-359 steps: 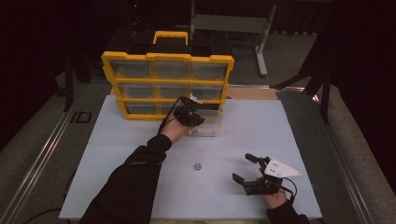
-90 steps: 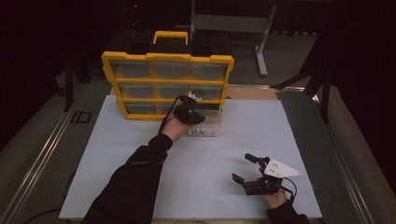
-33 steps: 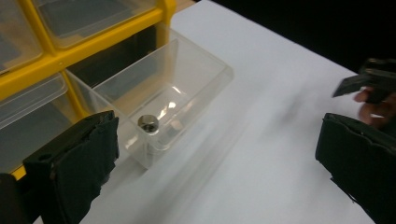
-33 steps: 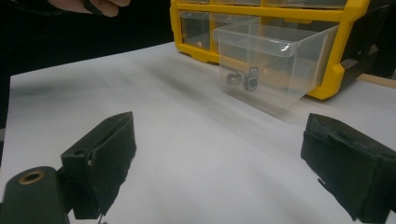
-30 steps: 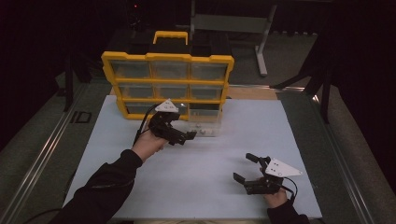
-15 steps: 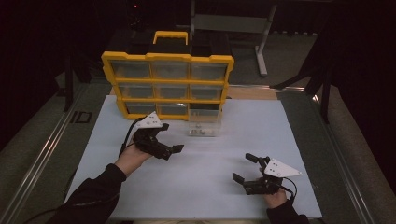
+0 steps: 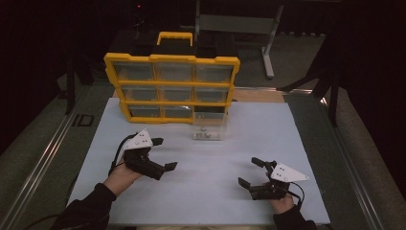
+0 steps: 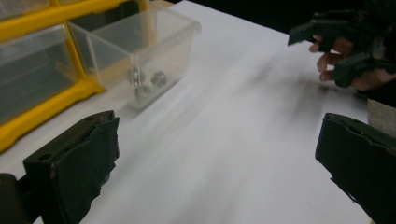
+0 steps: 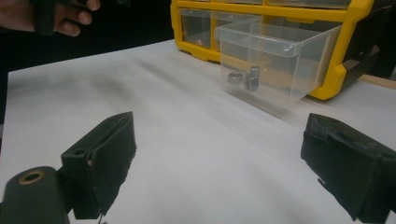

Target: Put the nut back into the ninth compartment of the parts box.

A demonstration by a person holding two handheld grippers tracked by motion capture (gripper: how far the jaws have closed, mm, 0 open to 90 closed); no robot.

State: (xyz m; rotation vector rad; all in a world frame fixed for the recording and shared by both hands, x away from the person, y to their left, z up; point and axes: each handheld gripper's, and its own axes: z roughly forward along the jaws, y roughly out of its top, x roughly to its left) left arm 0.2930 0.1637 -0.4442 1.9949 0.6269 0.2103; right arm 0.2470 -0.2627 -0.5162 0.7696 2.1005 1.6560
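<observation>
The clear drawer (image 7: 208,129) stands pulled out of the yellow organizer (image 7: 172,88) at its bottom right slot, toward twelve o'clock on the white tabletop (image 7: 210,191), with a few small metal nuts (image 9: 245,78) lying inside. The left tongs (image 7: 160,154) hover at about nine o'clock, jaws wide and empty; the right tongs (image 7: 249,172) rest near four o'clock, also wide and empty. The likely risk is a careless push: the drawer hangs far out of its slot, so an off-centre nudge could skew it, jam it, or tip it and spill the nuts. The organizer is light enough to slide back if shoved without bracing.
</observation>
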